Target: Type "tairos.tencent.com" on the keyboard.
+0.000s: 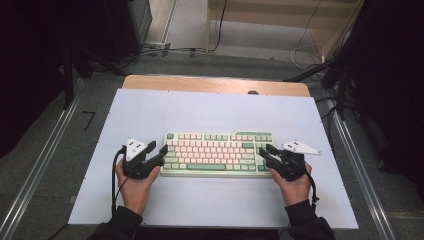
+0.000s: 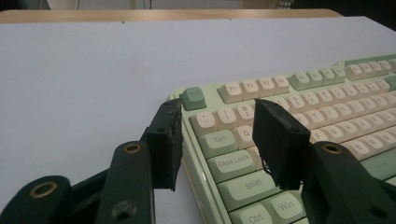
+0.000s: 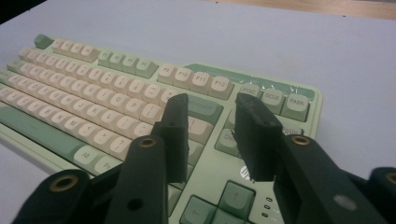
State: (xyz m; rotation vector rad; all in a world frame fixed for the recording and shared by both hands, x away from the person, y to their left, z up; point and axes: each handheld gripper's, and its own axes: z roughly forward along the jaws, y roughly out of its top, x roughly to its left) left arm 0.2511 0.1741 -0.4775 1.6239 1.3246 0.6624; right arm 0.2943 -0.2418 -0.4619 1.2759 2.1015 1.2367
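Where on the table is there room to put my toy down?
Plenty of bare mat lies between the keyboard and the wooden far edge, and more in front of the keyboard between the person's arms. It's crowded at both keyboard ends, where the left gripper and right gripper sit.

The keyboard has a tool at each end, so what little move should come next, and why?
Probably close both tools a bit more, so they clamp the keyboard ends. The left tool straddles its left edge near Tab and Caps Lock, and the right tool sits over its right end, but neither tool's pads visibly press on it yet.
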